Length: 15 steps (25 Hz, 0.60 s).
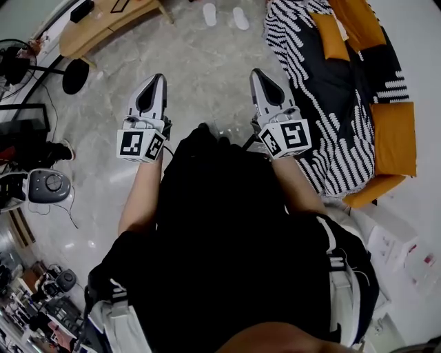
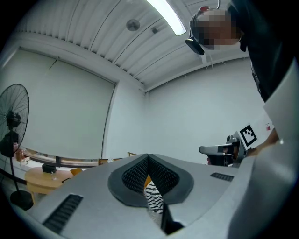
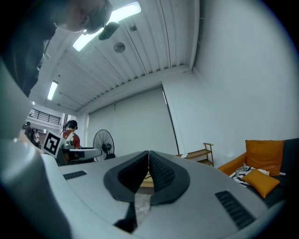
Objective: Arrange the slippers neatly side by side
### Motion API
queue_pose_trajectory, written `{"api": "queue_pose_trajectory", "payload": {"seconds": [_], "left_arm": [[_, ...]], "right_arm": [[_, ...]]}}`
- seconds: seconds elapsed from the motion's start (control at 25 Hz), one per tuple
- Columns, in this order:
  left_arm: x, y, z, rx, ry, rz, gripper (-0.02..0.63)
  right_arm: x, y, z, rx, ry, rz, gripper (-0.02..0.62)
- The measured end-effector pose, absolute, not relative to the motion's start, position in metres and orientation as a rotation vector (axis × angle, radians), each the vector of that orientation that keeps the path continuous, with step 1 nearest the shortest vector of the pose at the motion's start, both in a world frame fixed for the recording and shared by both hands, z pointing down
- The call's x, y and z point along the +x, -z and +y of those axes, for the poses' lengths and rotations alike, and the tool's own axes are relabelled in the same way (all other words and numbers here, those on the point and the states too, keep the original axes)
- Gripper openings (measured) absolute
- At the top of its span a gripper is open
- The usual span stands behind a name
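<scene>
As far as shows, nothing gripped: left tongs [image 1: 160,78] and right tongs [image 1: 256,74] both pressed together, empty. White slippers [image 1: 210,14] well ahead of both tongs on the floor [image 1: 200,76], close together, roughly parallel. Looks either unstarted or already finished; too small to tell.

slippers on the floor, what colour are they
The slippers are white. The head view shows them best, near its top edge.
</scene>
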<state>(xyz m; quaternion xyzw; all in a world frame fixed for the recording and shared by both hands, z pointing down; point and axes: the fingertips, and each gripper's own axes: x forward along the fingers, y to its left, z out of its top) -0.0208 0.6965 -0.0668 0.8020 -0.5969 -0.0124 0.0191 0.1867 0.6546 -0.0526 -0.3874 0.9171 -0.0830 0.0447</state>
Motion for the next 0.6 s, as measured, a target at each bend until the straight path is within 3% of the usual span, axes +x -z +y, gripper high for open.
{"api": "queue_pose_trajectory", "payload": {"seconds": [0.6], "left_arm": [[-0.036,0.05,0.648,2.482,0.095,-1.778,0.015]], "right_arm": [[0.175,0.046,0.612,-1.18,0.249,2.806,0.031]]}}
